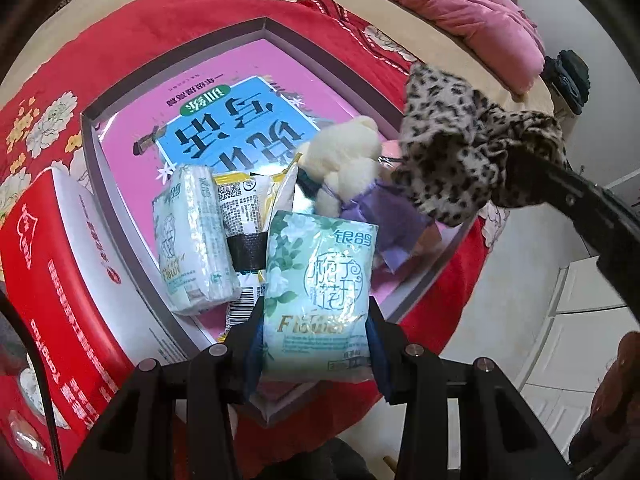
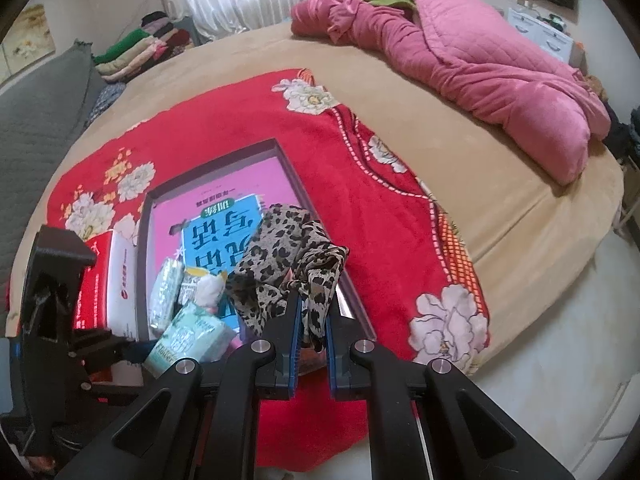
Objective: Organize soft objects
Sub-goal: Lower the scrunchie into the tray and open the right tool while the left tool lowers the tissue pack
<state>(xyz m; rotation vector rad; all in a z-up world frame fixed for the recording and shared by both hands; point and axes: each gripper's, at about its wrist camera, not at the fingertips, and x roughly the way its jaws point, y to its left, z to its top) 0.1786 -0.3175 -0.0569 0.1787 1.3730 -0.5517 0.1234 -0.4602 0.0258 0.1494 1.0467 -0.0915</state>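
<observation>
In the left wrist view, our left gripper (image 1: 316, 344) has its jaws clamped on a pale green tissue pack (image 1: 318, 292), held upright over the near edge of the tray (image 1: 90, 128). The tray lies on a red blanket (image 1: 160, 32) on the bed, with a pink book (image 1: 224, 120) covering its floor. Already in the tray are a second tissue pack (image 1: 194, 240), a yellow packet (image 1: 244, 216) just beside it, and a cream plush toy (image 1: 348, 160) with purple cloth (image 1: 394, 216) under it. A red box (image 1: 64, 280) stands left of the tray, touching its wall. At the right, our other tool reaches in with a leopard cloth (image 1: 460, 140) hanging above the tray's right side. In the right wrist view, our right gripper (image 2: 311, 320) has its jaws pinched nearly closed on that leopard cloth (image 2: 280, 264), which bunches up ahead of the fingers and drapes over the tray's (image 2: 292, 172) right half, hiding part of the book (image 2: 224, 216). The held tissue pack (image 2: 192, 336) shows at lower left, with the left gripper (image 2: 132, 350) behind it. We judge the task well along: several soft things sit gathered at the tray's near end, while the pack and the cloth are each in hand and not yet set down. Farther back, a pink quilt (image 2: 480, 60) and folded clothes (image 2: 136, 52) lie on the bed; whether they belong to the task we cannot tell.
</observation>
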